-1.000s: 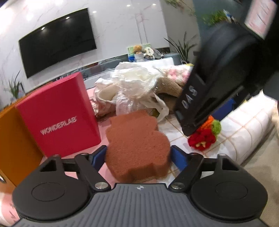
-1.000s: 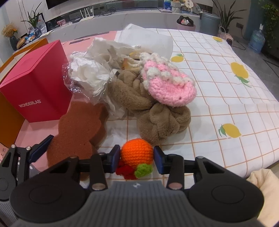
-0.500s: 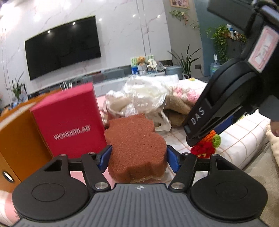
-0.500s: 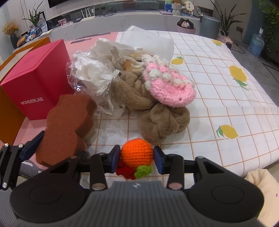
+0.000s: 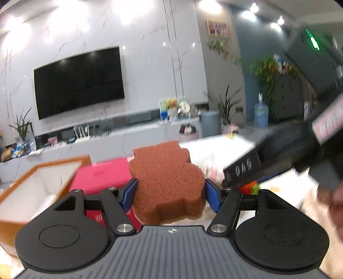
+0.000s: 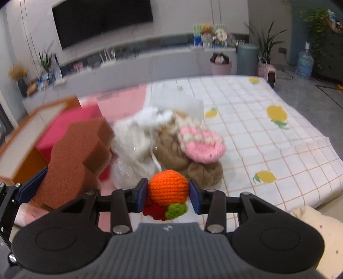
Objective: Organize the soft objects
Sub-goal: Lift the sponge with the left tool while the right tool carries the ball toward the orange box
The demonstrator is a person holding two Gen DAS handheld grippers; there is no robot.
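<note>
I read only one marking: the raised letters "DAS" on the black body of the right gripper (image 5: 242, 169), seen from my left wrist camera. The pink label (image 5: 328, 122) farther up that gripper is too blurred to read.

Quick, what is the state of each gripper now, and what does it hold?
Left gripper: closed on the brown sponge.
Right gripper: closed on the orange crochet ball.

White marble wall (image 5: 150, 64) ahead of me, black wall-mounted television (image 5: 79, 81), long low white media console (image 6: 150, 58), potted plants (image 6: 265, 43), grey bin (image 6: 247, 58), water jug (image 6: 304, 64), ceiling spotlights (image 5: 205, 4), grey floor (image 6: 310, 85).
</note>
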